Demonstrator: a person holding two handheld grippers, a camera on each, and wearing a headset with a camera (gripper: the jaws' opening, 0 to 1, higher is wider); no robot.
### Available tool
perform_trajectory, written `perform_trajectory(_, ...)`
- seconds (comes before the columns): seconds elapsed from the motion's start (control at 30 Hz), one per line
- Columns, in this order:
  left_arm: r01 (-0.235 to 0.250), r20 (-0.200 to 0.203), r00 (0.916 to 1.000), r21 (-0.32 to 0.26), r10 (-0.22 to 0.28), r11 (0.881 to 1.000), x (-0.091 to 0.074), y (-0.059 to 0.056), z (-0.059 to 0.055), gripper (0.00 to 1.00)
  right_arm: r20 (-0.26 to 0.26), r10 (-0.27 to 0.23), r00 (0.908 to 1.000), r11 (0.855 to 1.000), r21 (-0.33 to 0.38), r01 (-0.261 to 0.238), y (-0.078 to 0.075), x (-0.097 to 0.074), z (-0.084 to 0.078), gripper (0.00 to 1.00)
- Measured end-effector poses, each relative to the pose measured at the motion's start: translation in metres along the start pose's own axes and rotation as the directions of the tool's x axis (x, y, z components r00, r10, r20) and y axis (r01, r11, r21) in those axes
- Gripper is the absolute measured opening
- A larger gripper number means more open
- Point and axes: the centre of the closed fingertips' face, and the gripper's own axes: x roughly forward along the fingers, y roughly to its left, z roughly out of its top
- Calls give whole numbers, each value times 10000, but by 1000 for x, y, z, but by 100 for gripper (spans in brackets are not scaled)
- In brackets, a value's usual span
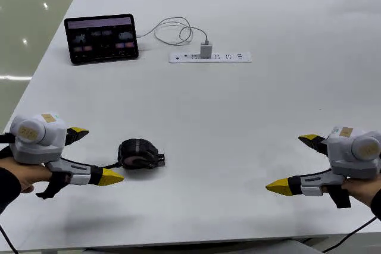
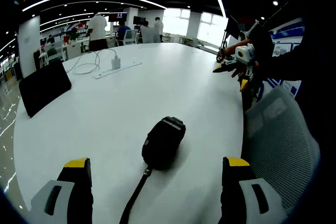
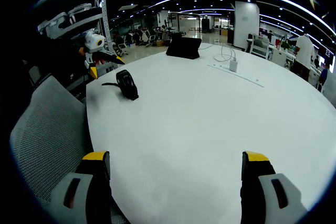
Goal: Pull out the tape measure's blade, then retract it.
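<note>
Lower left, the tape measure (image 1: 140,153) lies just before the left gripper (image 1: 100,153), jaws spread; right gripper (image 1: 290,162) likewise spread, lower right

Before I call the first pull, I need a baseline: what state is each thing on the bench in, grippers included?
tape measure: blade in, lying on the table, not gripped.
left gripper: open, jaws just short of the tape measure.
right gripper: open, empty, well away from it.
tablet: propped up, screen lit.
charger: plugged into the power strip.
</note>
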Motion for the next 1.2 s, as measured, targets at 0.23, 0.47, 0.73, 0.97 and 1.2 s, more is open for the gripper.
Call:
perform_trajectory(0.23, 441, -499, 9979, 416, -420, 9982, 11, -6, 4, 100, -63, 283, 9996, 9995, -169, -284, 8, 11, 6, 100)
perform_trajectory(0.47, 903, -972, 9920, 1004, -806, 9908, 22, -10, 10, 98, -42, 468, 9989, 9985, -265, -469, 12, 20, 14, 100)
perform_trajectory(0.73, 1395, -1646, 9796, 1423, -1155, 9799, 27, -12, 14, 89, -50, 699, 9975, 9966, -440, -701, 18, 32, 23, 100)
perform_trajectory(0.97, 1977, -2379, 9595, 1870, -1509, 9623, 35, -17, 12, 85, -173, 984, 9950, 9934, -576, -992, 25, 45, 30, 100)
perform_trajectory(1.2, 2359, -2925, 9420, 2273, -1648, 9448, 45, -17, 12, 81, -152, 1389, 9902, 9856, -955, -1397, 34, 60, 42, 100)
